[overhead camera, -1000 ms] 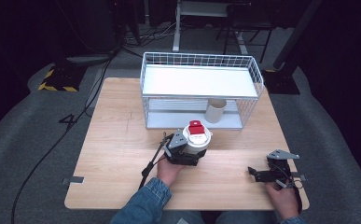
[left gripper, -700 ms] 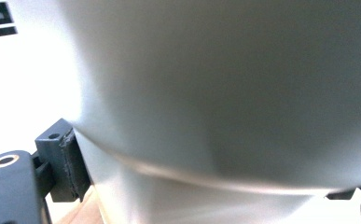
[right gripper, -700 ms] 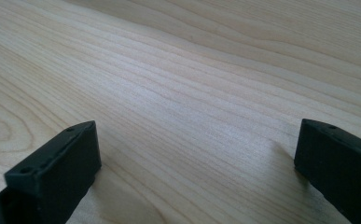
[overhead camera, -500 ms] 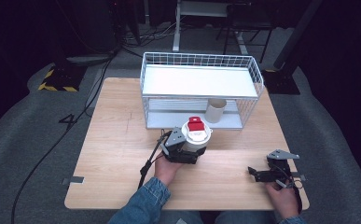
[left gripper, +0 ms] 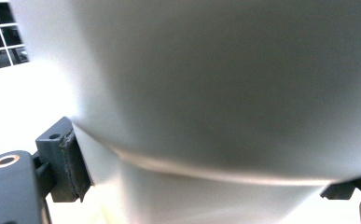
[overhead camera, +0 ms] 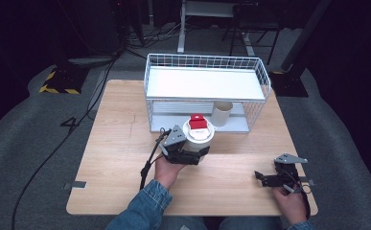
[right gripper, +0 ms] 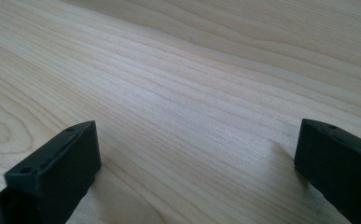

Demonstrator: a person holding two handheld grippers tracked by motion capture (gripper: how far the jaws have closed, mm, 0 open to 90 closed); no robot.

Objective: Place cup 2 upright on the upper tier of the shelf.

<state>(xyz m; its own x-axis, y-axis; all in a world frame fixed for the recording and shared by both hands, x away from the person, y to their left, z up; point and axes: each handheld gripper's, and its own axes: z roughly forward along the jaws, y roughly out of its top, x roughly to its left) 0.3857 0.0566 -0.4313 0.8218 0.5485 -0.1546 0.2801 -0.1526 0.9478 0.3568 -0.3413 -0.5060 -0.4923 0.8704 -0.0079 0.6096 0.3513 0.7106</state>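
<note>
Left gripper (overhead camera: pixel 189 152) is in my left hand (overhead camera: pixel 168 168), and its 2 jaws are closed on the sides of a white cup (overhead camera: pixel 198 136). In the left gripper view the cup (left gripper: pixel 225 102) is very close and blurred, and I see a dark pad (left gripper: pixel 71 163) pressing on its wall at the left, while the other jaw touches it at the lower right. On top of the cup sits a small red thing (overhead camera: pixel 197 121); I cannot tell what it is. I hold the cup just in front of a white wire rack (overhead camera: pixel 204 93) that stands on the far half of the wooden table (overhead camera: pixel 116 143). From the pictures I cannot tell if the cup touches the table or is lifted from it.

Inside the rack, on its lower level, a second cup (overhead camera: pixel 221 113) stands upright, a little to the right of the one I hold. The upper shelf of the rack is a flat white board.

The right gripper (overhead camera: pixel 269 178) is in my right hand (overhead camera: pixel 291 203), low over the table near its front right corner, well apart from the cup and the rack. Its 2 jaws stand wide apart and hold nothing; in the right gripper view I see the bare wood grain of the table (right gripper: pixel 192 93) between them.

A black cable (overhead camera: pixel 149 160) goes from the left gripper down along my blue sleeve (overhead camera: pixel 142 211).
</note>
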